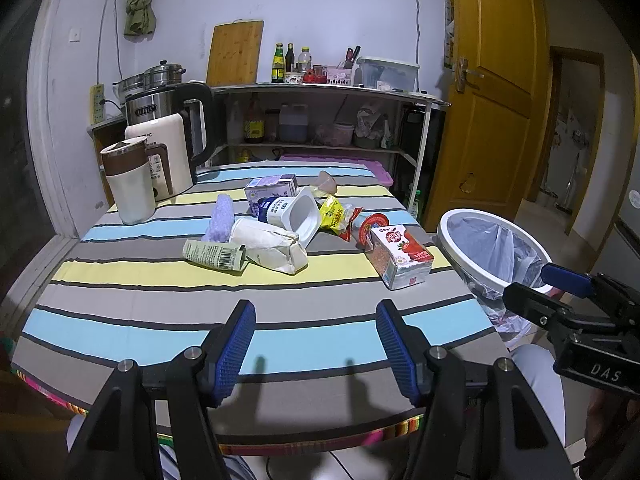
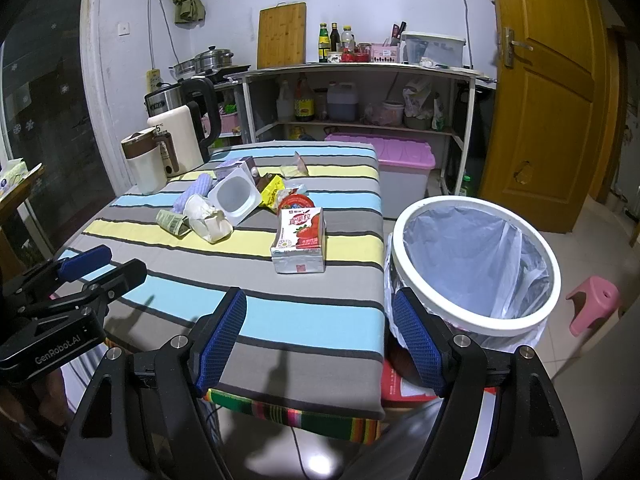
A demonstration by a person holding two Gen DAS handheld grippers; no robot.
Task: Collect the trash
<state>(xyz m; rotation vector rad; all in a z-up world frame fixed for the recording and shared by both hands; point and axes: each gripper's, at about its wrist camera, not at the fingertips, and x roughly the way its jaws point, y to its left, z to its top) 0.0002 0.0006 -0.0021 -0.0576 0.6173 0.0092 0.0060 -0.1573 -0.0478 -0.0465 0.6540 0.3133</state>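
Beside the bin point(image 2: 476, 264), a pink stool point(image 2: 595, 303) is shown only to the right gripper point(image 2: 320, 332), whose fingers, like the left gripper point(image 1: 316, 344)'s, are spread apart and empty.

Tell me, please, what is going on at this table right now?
A person is about to clear rubbish from the striped table with a handheld claw in each hand. The left claw and right claw are both open and empty, above the table's near edge. The litter is untouched: a strawberry carton, a white tub, wrappers. The lined bin beside the table looks empty.
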